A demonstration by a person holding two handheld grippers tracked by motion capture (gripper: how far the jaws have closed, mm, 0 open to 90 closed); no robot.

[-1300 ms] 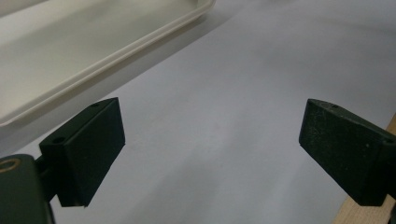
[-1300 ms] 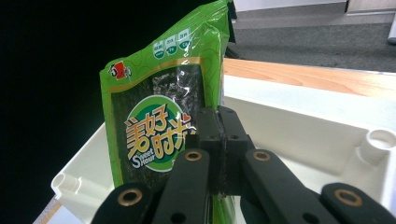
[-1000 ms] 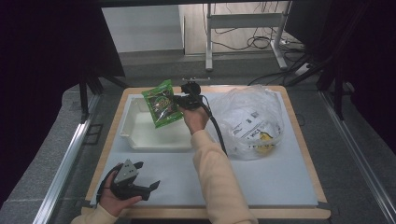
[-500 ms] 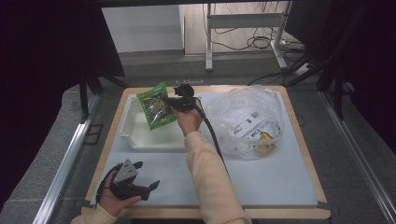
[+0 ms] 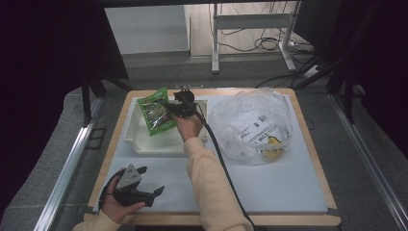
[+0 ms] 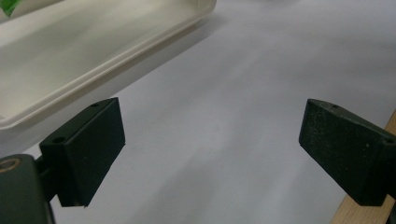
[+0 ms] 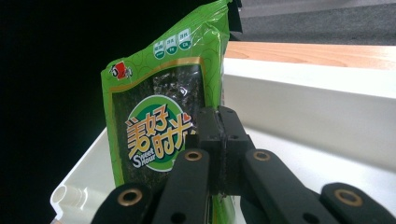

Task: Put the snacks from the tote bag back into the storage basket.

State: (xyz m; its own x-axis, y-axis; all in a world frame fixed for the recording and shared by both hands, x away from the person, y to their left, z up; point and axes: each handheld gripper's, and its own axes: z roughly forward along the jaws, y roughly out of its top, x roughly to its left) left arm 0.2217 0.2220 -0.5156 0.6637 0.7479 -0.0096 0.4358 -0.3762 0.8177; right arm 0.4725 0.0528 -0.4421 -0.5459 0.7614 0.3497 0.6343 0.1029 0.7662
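Packet: green snack packet [image 7: 163, 135], glossy, dark window, orange lettering, round "Sweet Hour" badge.
Place: held over white tray [image 5: 144, 144].
Right gripper [image 7: 219, 135]: jaws clamped on packet edge.
Left gripper [image 6: 210, 154]: jaws wide apart, nothing between.

Crinkled clear plastic bag [image 5: 252, 126], pale table mat [image 5: 288, 185], wooden table edge [image 5: 315, 144]

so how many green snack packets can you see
1. The green snack packet is pinched in the right claw above the white tray. The clear plastic bag to the right shows yellow and white contents, so further packets could be hidden inside it.
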